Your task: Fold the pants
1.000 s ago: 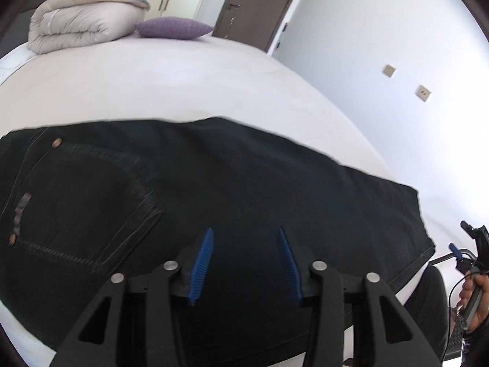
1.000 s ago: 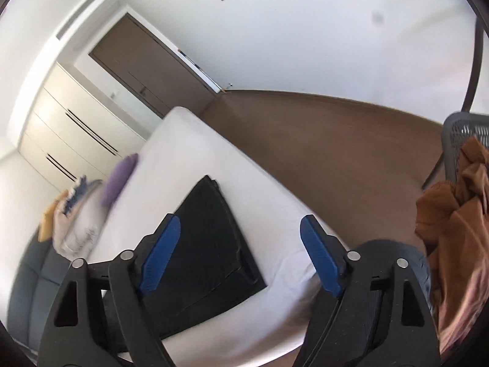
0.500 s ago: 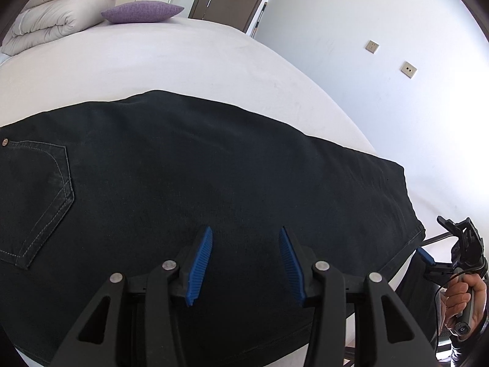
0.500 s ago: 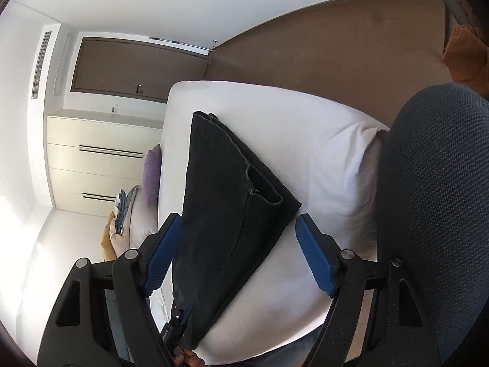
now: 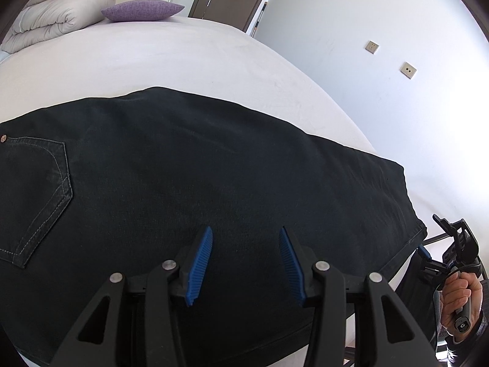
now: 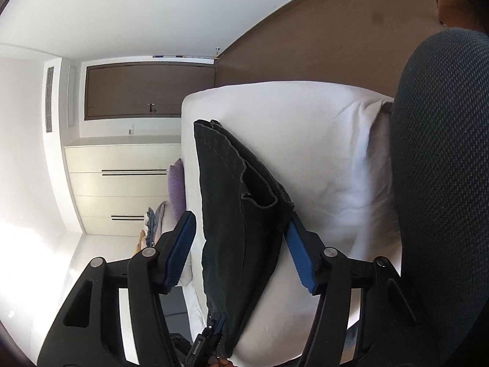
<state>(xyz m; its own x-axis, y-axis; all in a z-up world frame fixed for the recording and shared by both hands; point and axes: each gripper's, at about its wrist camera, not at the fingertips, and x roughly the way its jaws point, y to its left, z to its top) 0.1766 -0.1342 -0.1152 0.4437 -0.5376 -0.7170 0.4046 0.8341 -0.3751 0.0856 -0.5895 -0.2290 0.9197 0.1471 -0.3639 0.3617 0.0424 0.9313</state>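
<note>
Grippers over dark pants on bed

Left gripper (image 5: 246, 263), jaws apart and empty, sits at lower center above the pants (image 5: 183, 189), which span the frame on the white bed (image 5: 183, 61). Right gripper (image 6: 240, 252), jaws apart, frames the leg hem (image 6: 244, 183) at center. Purple pillow (image 5: 142, 10) lies upper left.
</note>
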